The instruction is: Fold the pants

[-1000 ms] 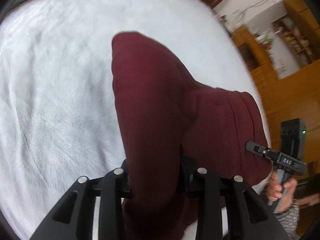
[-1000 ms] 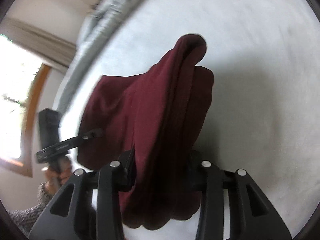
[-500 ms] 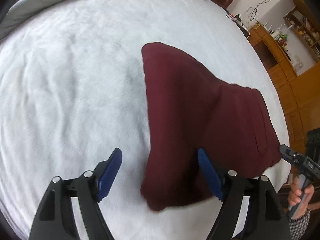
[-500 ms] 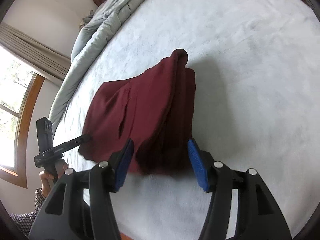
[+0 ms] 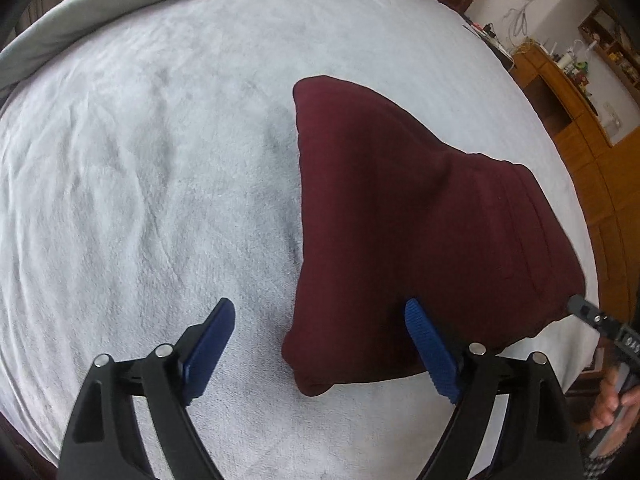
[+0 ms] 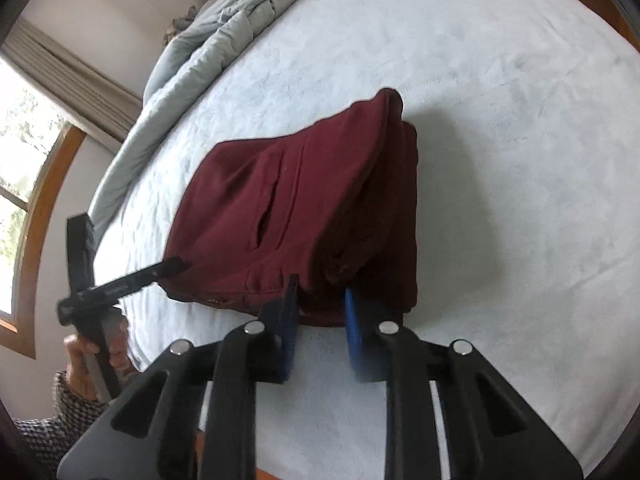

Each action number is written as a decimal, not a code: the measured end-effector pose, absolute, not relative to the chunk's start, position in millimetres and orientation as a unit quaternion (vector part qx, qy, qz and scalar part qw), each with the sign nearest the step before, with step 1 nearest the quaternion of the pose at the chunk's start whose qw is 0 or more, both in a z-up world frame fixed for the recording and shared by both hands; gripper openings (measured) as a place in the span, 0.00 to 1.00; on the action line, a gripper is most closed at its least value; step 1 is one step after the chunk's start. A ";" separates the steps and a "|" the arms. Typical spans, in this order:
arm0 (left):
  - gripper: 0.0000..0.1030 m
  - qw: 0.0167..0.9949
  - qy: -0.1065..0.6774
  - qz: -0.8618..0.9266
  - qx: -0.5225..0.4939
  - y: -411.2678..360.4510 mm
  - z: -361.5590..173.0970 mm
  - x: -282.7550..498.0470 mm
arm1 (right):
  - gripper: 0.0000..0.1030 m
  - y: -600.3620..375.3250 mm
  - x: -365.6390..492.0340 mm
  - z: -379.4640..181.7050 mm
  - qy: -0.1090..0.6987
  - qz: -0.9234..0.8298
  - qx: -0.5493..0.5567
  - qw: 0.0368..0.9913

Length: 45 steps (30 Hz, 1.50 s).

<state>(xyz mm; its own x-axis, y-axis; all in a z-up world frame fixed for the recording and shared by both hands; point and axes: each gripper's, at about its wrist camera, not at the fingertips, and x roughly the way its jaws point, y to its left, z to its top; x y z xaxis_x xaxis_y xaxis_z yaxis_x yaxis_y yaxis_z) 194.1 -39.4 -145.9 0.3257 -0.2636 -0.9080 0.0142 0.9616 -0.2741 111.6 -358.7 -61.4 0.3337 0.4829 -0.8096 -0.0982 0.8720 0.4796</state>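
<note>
Pants (image 5: 420, 232) are lying folded on the bed (image 5: 160, 160); we are holding both grippers, left (image 5: 320, 344) and right (image 6: 320, 312), fingers apart.

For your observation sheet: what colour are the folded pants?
Dark maroon pants; right wrist view shows them best.

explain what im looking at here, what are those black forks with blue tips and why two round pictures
These are two hand-held grippers, not a robot arm; a person carries one in each hand. Each has a fisheye camera looking forward along its own jaws, hence two round pictures. One picture is from the left gripper, the other from the right gripper. The blue tips are grip pads. Both views show the same folded maroon pants lying on a pale fleece blanket on a bed, with a grey duvet bunched at its far end. Both sets of jaws are open and hold nothing; the right pair sits at the pants' near edge. Each picture also catches the other gripper at its side.
</note>
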 end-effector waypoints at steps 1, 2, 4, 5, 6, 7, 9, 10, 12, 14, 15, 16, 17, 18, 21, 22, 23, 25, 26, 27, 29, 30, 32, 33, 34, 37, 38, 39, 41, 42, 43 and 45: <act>0.86 0.807 0.574 -0.089 -0.105 -41.0 -146.6 193.7 | 0.18 -359.9 111.3 -63.7 0.554 0.176 0.171 0.796; 0.90 0.808 0.574 -0.090 -0.103 -41.9 -147.8 193.7 | 0.18 -359.4 112.0 -72.0 0.564 0.164 0.161 0.793; 0.90 0.805 0.577 -0.089 -0.103 -43.9 -153.8 194.5 | 0.18 -361.3 114.0 -93.5 0.582 0.150 0.172 0.781; 0.90 0.804 0.579 -0.089 -0.106 -43.5 -154.7 194.2 | 0.18 -363.2 113.8 -96.9 0.583 0.150 0.180 0.778; 0.90 0.803 0.579 -0.087 -0.110 -42.9 -154.9 194.3 | 0.18 -364.9 113.5 -96.9 0.579 0.152 0.188 0.779; 0.90 0.804 0.578 -0.085 -0.111 -42.2 -154.2 193.1 | 0.21 -365.1 112.2 -94.2 0.575 0.154 0.190 0.780; 0.89 0.805 0.578 -0.081 -0.105 -42.9 -151.3 188.9 | 0.27 -362.4 110.0 -88.2 0.571 0.153 0.180 0.787; 0.89 0.806 0.577 -0.079 -0.100 -42.3 -148.1 186.1 | 0.30 -361.8 107.7 -83.8 0.562 0.156 0.181 0.792; 0.89 0.812 0.573 -0.071 -0.083 -44.6 -140.3 181.3 | 0.32 -360.5 101.9 -74.1 0.550 0.159 0.184 0.799; 0.91 0.816 0.571 -0.065 -0.067 -48.7 -134.6 176.7 | 0.40 -358.6 94.3 -63.6 0.539 0.149 0.173 0.811; 0.92 0.818 0.569 -0.061 -0.060 -51.5 -131.2 172.8 | 0.44 -356.8 90.9 -59.1 0.535 0.138 0.164 0.817; 0.92 0.820 0.566 -0.057 -0.055 -53.6 -129.2 170.0 | 0.46 -351.8 85.0 -52.8 0.529 0.122 0.144 0.827; 0.92 0.823 0.564 -0.053 -0.050 -56.1 -126.1 166.9 | 0.46 -350.2 82.7 -50.7 0.527 0.114 0.134 0.832; 0.93 0.826 0.560 -0.047 -0.044 -58.9 -122.0 162.4 | 0.51 -343.8 77.4 -46.4 0.523 0.098 0.113 0.839; 0.95 0.833 0.552 -0.033 -0.024 -66.7 -112.6 151.9 | 0.64 -328.9 69.6 -41.8 0.521 0.070 0.083 0.847; 0.95 0.836 0.548 -0.030 -0.017 -68.7 -108.0 148.4 | 0.69 -322.3 68.0 -40.9 0.520 0.062 0.069 0.849; 0.96 0.838 0.544 -0.029 -0.011 -71.0 -104.3 144.9 | 0.72 -315.5 66.0 -40.0 0.519 0.058 0.055 0.851; 0.96 0.843 0.537 -0.022 -0.002 -74.7 -96.3 138.6 | 0.84 -305.7 63.4 -39.6 0.520 0.053 0.036 0.852; 0.96 0.845 0.535 -0.018 0.000 -75.3 -92.7 136.3 | 0.85 -300.7 62.3 -36.9 0.517 0.050 0.031 0.854; 0.96 0.846 0.533 -0.016 0.000 -75.7 -88.7 133.5 | 0.89 -297.3 62.2 -34.9 0.515 0.052 0.031 0.855; 0.96 0.849 0.528 -0.015 -0.006 -74.5 -81.7 129.3 | 0.90 -292.9 59.3 -32.1 0.515 0.052 0.036 0.855; 0.96 0.851 0.525 -0.014 -0.010 -73.8 -77.8 126.4 | 0.92 -291.8 58.6 -31.0 0.516 0.049 0.039 0.855; 0.96 0.851 0.524 -0.014 -0.013 -73.5 -74.1 123.3 | 0.94 -290.7 56.3 -27.4 0.517 0.042 0.046 0.854; 0.96 0.852 0.523 -0.012 -0.015 -72.8 -71.4 121.4 | 0.95 -290.1 55.7 -26.2 0.519 0.037 0.048 0.853; 0.96 0.853 0.521 -0.014 -0.016 -72.6 -69.0 119.3 | 0.95 -289.8 56.1 -25.0 0.521 0.032 0.049 0.852; 0.96 0.854 0.520 -0.015 -0.013 -72.8 -63.8 113.8 | 0.95 -288.0 55.8 -21.4 0.525 0.018 0.046 0.850; 0.96 0.855 0.518 -0.014 -0.011 -73.2 -62.2 112.2 | 0.96 -287.6 54.8 -19.2 0.524 0.019 0.047 0.850; 0.96 0.857 0.516 -0.013 -0.008 -73.6 -59.9 110.1 | 0.96 -287.6 54.4 -17.9 0.523 0.019 0.049 0.851; 0.96 0.859 0.513 -0.011 -0.003 -74.2 -57.0 107.5 | 0.96 -287.6 54.0 -15.6 0.524 0.016 0.052 0.850; 0.96 0.860 0.510 -0.013 0.000 -75.1 -54.2 105.8 | 0.96 -287.8 54.1 -14.5 0.525 0.015 0.052 0.849; 0.96 0.861 0.508 -0.013 0.001 -75.7 -51.4 104.2 | 0.96 -288.1 53.7 -13.0 0.525 0.014 0.053 0.849; 0.96 0.865 0.502 -0.013 0.002 -76.5 -45.6 101.9 | 0.96 -288.2 53.1 -9.2 0.523 0.010 0.055 0.851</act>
